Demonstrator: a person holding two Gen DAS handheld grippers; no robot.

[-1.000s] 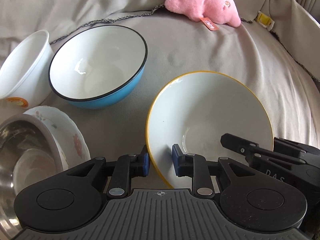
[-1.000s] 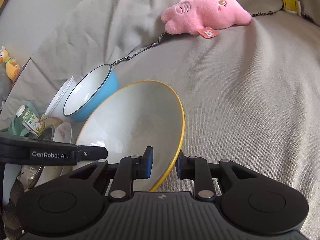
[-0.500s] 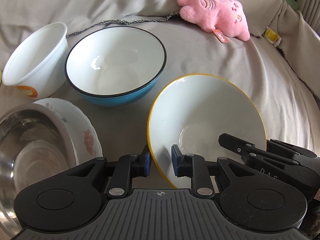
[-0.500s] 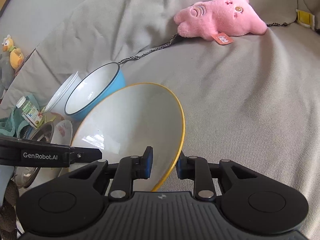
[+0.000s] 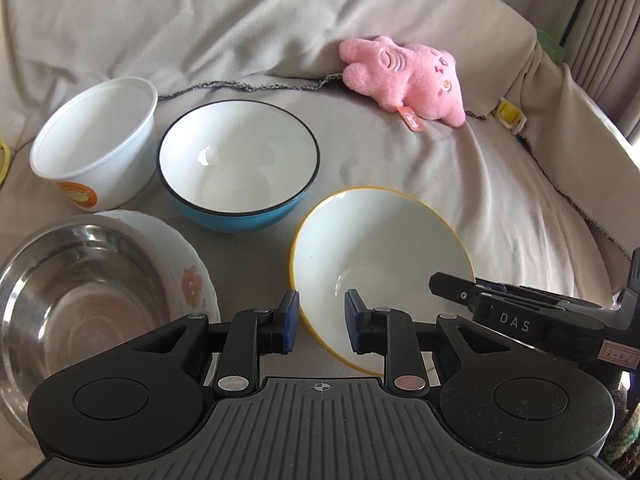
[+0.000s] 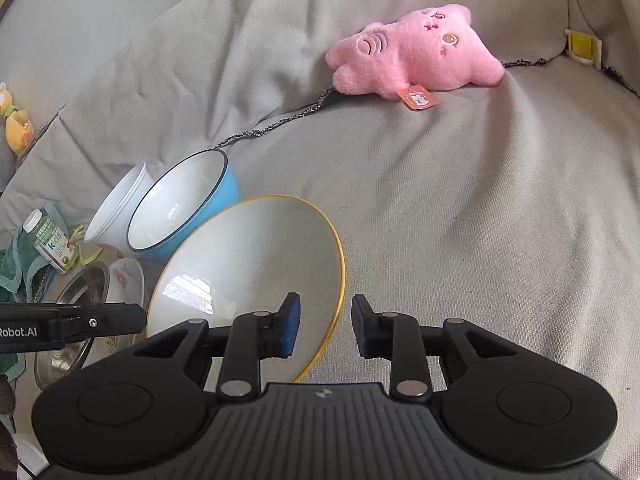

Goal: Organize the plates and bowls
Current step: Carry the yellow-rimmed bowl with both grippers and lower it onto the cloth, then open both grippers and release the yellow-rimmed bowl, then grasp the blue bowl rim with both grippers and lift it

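The yellow-rimmed bowl point(image 5: 380, 256) sits on the beige sofa cover point(image 5: 400, 152), tipped so that its white inside faces the blue enamel bowl point(image 5: 238, 168) just beside it. Both tools straddle its near edge from opposite sides. The left gripper point(image 5: 319, 322) has its blue pads point(image 5: 289, 322) spread to either side of the rim, with clear gaps, so nothing is pinched; its jaws have just been opening. The right gripper point(image 6: 325, 330) has likewise just been opening: its jaws now stand apart with the yellow rim between them, one pad inside the bowl and the other outside, neither pressing on it.

Left of the blue bowl stands a white plastic tub point(image 5: 96, 144) with an orange label. Nearer, a steel bowl point(image 5: 76, 300) is nested in a white flowered bowl point(image 5: 188, 276). A pink plush toy point(image 5: 404, 76) lies at the back against the cushion. From the right wrist view a small labelled bottle point(image 6: 48, 240) shows at the far left on some green cloth point(image 6: 16, 276).
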